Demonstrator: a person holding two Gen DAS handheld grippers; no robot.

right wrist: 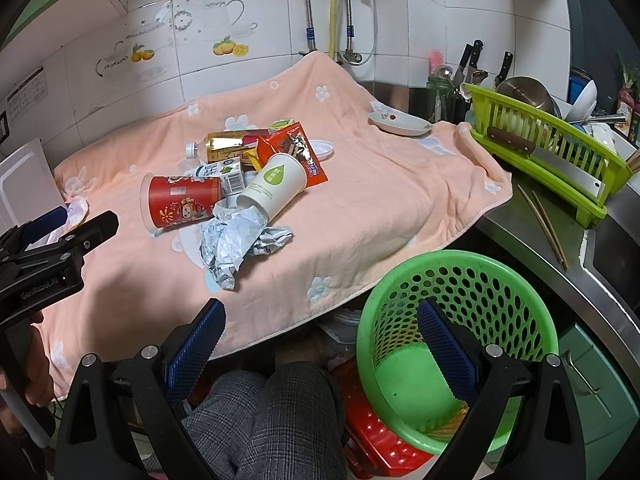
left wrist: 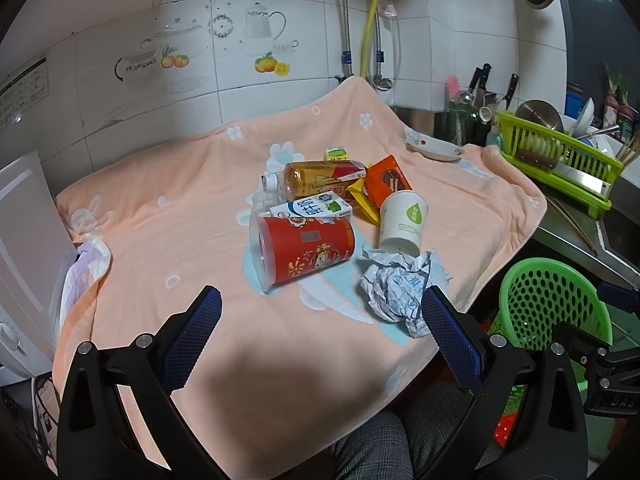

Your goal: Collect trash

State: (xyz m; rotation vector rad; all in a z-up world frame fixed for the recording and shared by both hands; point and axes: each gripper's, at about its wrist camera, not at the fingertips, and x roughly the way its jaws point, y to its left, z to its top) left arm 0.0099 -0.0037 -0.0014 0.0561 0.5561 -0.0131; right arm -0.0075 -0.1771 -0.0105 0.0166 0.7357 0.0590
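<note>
A heap of trash lies on a peach blanket [left wrist: 168,232]: a red cup [left wrist: 308,250] on its side, a milk carton [left wrist: 312,208], a tea bottle [left wrist: 320,178], an orange wrapper [left wrist: 386,184], a white paper cup [left wrist: 402,220] and crumpled paper [left wrist: 400,292]. My left gripper [left wrist: 320,320] hovers open just in front of the heap, holding nothing. My right gripper [right wrist: 322,330] is open and empty over the blanket's edge, its right finger above the green basket [right wrist: 460,340]. The heap [right wrist: 240,196] lies ahead and to the left of it.
A small plate [right wrist: 400,123] sits at the blanket's far right. A green dish rack [right wrist: 560,152] with a cleaver and chopsticks [right wrist: 544,224] lie on the steel counter. A red crate [right wrist: 376,440] is under the basket. A person's checked trouser leg [right wrist: 272,420] is below.
</note>
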